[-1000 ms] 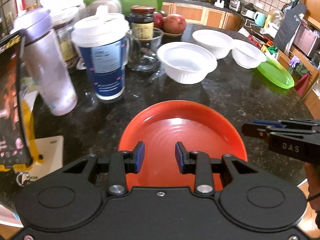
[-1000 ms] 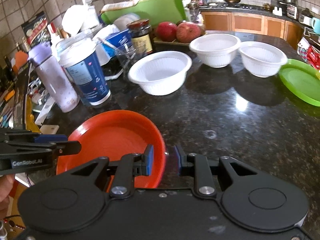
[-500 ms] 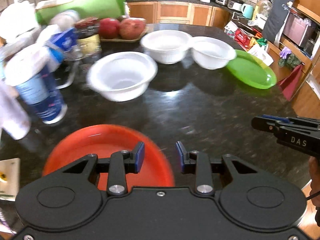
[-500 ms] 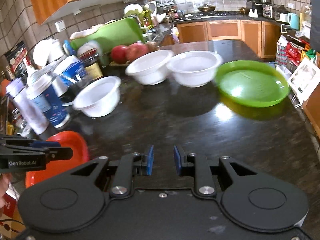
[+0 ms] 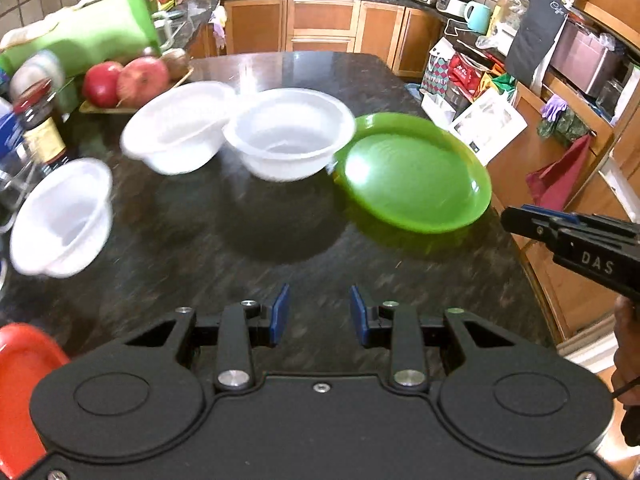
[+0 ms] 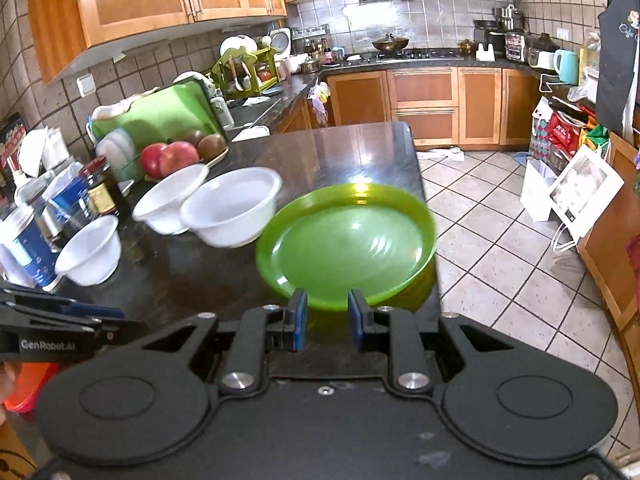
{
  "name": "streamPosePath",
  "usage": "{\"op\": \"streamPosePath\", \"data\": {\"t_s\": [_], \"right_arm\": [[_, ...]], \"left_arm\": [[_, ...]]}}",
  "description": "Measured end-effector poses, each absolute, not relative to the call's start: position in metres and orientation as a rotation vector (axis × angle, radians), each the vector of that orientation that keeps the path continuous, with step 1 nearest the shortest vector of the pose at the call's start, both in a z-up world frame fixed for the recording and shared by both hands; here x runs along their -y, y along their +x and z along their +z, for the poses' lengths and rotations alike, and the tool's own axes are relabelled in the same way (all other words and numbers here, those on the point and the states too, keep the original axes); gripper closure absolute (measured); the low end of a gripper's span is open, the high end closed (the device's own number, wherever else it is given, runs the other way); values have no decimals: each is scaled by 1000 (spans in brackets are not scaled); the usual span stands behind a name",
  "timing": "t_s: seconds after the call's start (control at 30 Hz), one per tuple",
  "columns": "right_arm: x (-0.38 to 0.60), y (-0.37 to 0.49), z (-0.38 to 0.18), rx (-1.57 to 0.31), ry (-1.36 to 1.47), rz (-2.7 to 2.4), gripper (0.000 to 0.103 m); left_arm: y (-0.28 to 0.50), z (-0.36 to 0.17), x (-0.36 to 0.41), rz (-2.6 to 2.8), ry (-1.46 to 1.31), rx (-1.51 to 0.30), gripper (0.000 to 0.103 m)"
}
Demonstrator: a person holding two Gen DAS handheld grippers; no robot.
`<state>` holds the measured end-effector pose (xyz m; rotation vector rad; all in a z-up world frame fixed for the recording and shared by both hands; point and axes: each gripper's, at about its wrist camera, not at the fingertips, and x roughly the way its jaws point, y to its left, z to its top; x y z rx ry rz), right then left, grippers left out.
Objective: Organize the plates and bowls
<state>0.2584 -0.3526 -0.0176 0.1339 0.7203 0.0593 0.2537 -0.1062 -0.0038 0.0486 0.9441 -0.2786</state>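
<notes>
a dark stone tabletop (image 5: 280, 232) in a kitchen, seen from two wrist cameras; the left hand-held gripper (image 5: 319, 314) hangs above bare stone with its blue pads a little apart and nothing between them; the right hand-held gripper (image 6: 327, 316) points at the near rim of a green plate (image 6: 348, 246), its pads a narrow gap apart and empty, so neither tool grips anything; the green plate lies flat at the tabletop's right end, close to the edge above the tiled floor, which probably makes its rim easy to reach from that side; three white bowls stand upright and unstacked; the nearest white bowl (image 6: 234, 212) is just beside the green plate, the second white bowl (image 6: 170, 198) touches or overlaps it in view, and the third white bowl (image 6: 90, 250) sits apart to the left, near jars and cups; a red plate (image 5: 20, 388) lies at the far left, well apart from the green one; judging by this spread, sorting is barely begun, and the right tool seems lined up to take the green plate first.
</notes>
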Motion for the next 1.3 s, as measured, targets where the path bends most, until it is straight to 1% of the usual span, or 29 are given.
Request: {"op": "streamPosePath", "data": {"t_s": [0.13, 0.27, 0.37, 0.63, 1.07, 1.3], "right_arm": [[384, 292, -18, -727, 166, 68, 78], [409, 329, -23, -745, 194, 95, 78], [414, 354, -26, -737, 166, 109, 78], [426, 410, -48, -788, 62, 144, 78], [429, 432, -71, -824, 42, 198, 78], [426, 427, -77, -806, 9, 186, 83]], "left_arm": [[270, -7, 134, -255, 63, -926, 61], [284, -13, 145, -238, 32, -939, 61], [293, -17, 150, -221, 8, -945, 61], [315, -25, 155, -194, -59, -974, 61], [335, -34, 164, -175, -61, -1026, 61], [337, -40, 165, -163, -60, -1050, 62]]}}
